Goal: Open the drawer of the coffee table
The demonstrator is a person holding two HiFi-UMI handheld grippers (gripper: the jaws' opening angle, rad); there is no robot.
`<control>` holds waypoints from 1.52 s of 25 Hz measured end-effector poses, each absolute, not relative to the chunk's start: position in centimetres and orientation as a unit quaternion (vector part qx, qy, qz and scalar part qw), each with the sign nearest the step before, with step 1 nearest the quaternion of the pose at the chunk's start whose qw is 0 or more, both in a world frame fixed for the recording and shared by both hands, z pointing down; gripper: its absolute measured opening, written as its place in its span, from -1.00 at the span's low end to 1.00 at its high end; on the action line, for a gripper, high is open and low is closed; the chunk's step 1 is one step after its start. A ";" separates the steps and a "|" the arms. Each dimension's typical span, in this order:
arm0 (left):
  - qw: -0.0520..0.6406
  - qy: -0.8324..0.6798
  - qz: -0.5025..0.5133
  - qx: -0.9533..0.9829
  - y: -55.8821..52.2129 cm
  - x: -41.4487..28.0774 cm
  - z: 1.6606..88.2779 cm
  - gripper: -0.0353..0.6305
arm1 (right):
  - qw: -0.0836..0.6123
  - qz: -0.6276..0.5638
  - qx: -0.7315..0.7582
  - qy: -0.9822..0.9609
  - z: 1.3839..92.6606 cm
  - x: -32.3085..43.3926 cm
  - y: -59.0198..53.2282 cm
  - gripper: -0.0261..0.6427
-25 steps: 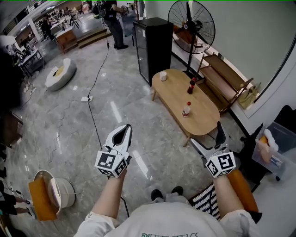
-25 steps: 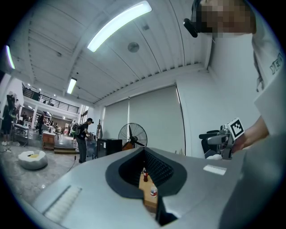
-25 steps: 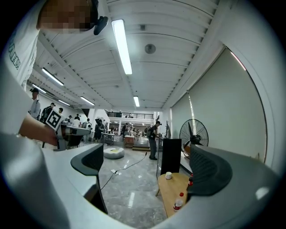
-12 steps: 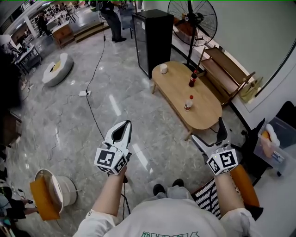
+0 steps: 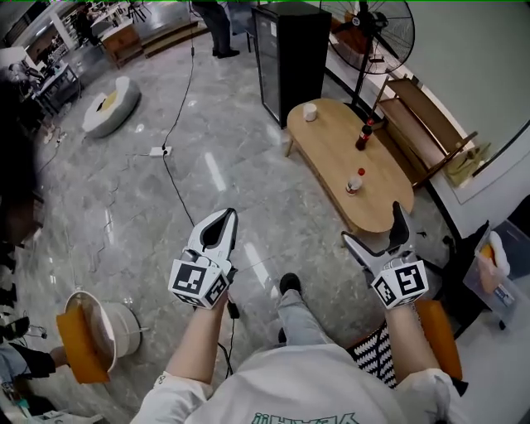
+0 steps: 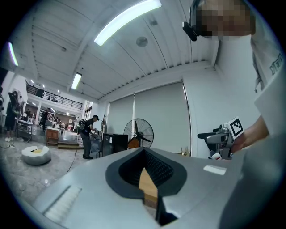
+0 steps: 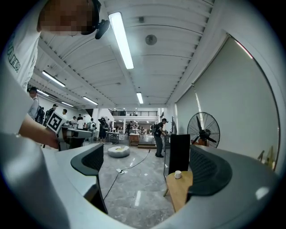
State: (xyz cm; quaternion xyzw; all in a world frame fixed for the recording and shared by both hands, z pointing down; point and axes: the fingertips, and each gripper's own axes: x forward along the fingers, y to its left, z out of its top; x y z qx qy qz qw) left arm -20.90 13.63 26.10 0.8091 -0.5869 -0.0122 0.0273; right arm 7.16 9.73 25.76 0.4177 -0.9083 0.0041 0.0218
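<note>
Both hands up, near the coffee table (image 5: 331, 149).
Left gripper (image 5: 224, 217) has its jaws together, empty; right gripper (image 5: 372, 225) is wide open, holding nothing.

An oval wooden surface (image 5: 331, 153) is seen on the grey floor (image 5: 124, 207). A white cup (image 5: 310, 112), a dark bottle (image 5: 364, 135) and a small red-capped bottle (image 5: 354, 181) are carried, well apart.

Head view: high, steeply down onto floor (image 5: 124, 215), bench (image 5: 339, 157) ahead-right. Gripper views: low, near-level, facing forward; all three share fan (image 5: 370, 25), black cabinet (image 5: 294, 58).
</note>
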 end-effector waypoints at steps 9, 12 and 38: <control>0.011 -0.614 0.017 0.789 4.6 -26.6 26.9 -0.90 | -0.008 0.009 0.380 -0.925 27.1 1.0 -0.9 0.84; 0.010 -0.612 0.032 0.790 0.0 -27.8 26.6 -0.90 | -0.010 0.011 0.365 -0.931 27.0 -1.2 -5.0 0.84; 0.033 -0.389 0.011 0.920 -30.7 -23.5 29.4 -0.89 | 0.041 0.000 0.547 -0.836 27.1 -1.1 -20.8 0.84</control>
